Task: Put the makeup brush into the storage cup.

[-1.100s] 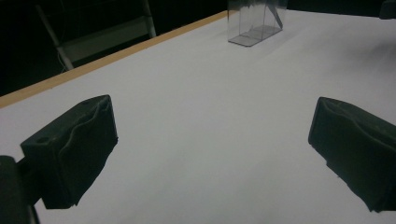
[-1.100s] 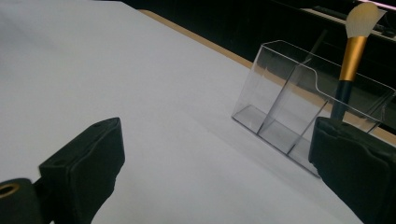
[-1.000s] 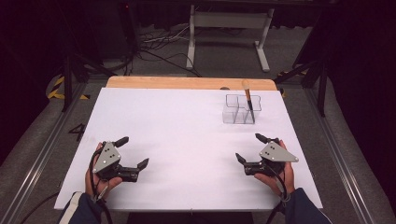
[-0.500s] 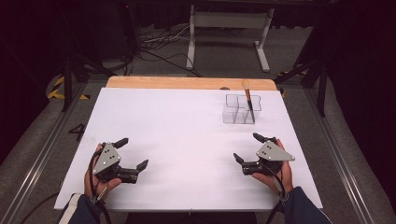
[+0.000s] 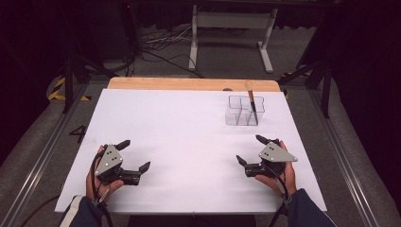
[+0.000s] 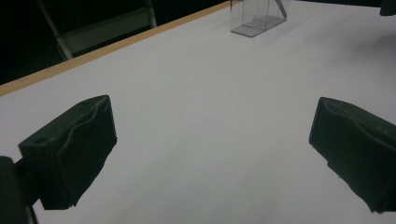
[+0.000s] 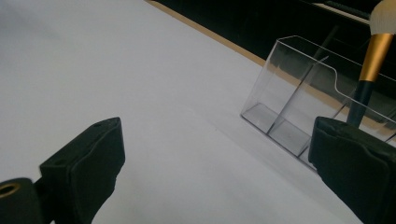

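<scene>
A clear plastic organizer (image 5: pixel 243 111) with compartments stands at the back right of the white table (image 5: pixel 189 132). A makeup brush (image 5: pixel 251 101) with a dark handle, gold ferrule and pale bristles stands upright in its right compartment. In the right gripper view the organizer (image 7: pixel 299 112) and brush (image 7: pixel 371 70) lie just ahead. My left gripper (image 5: pixel 134 154) rests near the front left, open and holding nothing. My right gripper (image 5: pixel 248 149) rests near the front right, open and holding nothing, a short way in front of the organizer. The left gripper view shows the organizer (image 6: pixel 259 18) far off.
A wooden strip (image 5: pixel 189 84) runs along the table's far edge. Beyond it stand a white frame's legs (image 5: pixel 231 33) and cables on the floor (image 5: pixel 156 47). Metal rails (image 5: pixel 42 151) flank the table on both sides.
My right gripper has shifted slightly forward toward the organizer. The left gripper has stayed nearly still.
</scene>
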Available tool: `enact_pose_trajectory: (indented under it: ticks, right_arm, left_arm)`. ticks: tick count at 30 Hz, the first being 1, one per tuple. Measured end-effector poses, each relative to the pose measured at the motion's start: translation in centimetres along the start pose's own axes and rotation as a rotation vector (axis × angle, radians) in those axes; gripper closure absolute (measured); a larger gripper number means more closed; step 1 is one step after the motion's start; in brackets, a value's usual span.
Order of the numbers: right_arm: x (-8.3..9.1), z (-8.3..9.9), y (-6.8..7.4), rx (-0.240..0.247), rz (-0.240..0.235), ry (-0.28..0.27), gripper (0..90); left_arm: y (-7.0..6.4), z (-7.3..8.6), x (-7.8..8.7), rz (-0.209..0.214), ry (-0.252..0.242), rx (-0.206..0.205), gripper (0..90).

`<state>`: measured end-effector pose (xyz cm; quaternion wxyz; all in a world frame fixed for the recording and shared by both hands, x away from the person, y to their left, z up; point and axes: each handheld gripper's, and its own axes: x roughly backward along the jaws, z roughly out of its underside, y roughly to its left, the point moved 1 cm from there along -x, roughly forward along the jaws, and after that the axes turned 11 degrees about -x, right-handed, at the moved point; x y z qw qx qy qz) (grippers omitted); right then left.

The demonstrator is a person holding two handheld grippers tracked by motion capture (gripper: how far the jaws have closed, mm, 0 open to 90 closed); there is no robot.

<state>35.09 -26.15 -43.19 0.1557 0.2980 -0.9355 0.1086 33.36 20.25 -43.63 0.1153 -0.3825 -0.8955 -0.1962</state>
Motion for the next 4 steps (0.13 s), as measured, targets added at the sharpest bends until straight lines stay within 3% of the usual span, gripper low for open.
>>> enact_pose_trajectory:
  ticks: [4]
  right_arm:
    - [0.02,0.02,-0.02,-0.005,0.014,0.003,4.6]
  left_arm:
    - [-0.07,-0.05,-0.08,0.000,0.001,0.001,1.7]
